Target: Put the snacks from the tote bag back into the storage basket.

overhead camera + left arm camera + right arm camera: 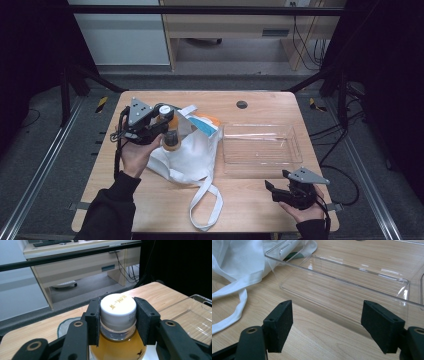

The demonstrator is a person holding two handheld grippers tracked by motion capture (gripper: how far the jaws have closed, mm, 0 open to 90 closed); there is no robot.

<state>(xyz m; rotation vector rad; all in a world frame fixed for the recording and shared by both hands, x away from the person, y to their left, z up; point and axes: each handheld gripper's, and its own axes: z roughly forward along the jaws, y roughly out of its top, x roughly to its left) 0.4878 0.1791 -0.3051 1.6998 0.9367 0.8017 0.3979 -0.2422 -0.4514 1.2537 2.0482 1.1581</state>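
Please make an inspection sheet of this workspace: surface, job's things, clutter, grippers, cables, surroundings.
Surface: wooden table, round hole near far edge.
Job's things: bottle of amber liquid with white cap, above white bag; clear tray empty.
Clutter: nothing seen.
Grippers: left gripper shut on the cap; right gripper open, near the tray.
Cables: gripper cable by left hand; cables on floor at right.
Surroundings: desk behind, dark frame rails.
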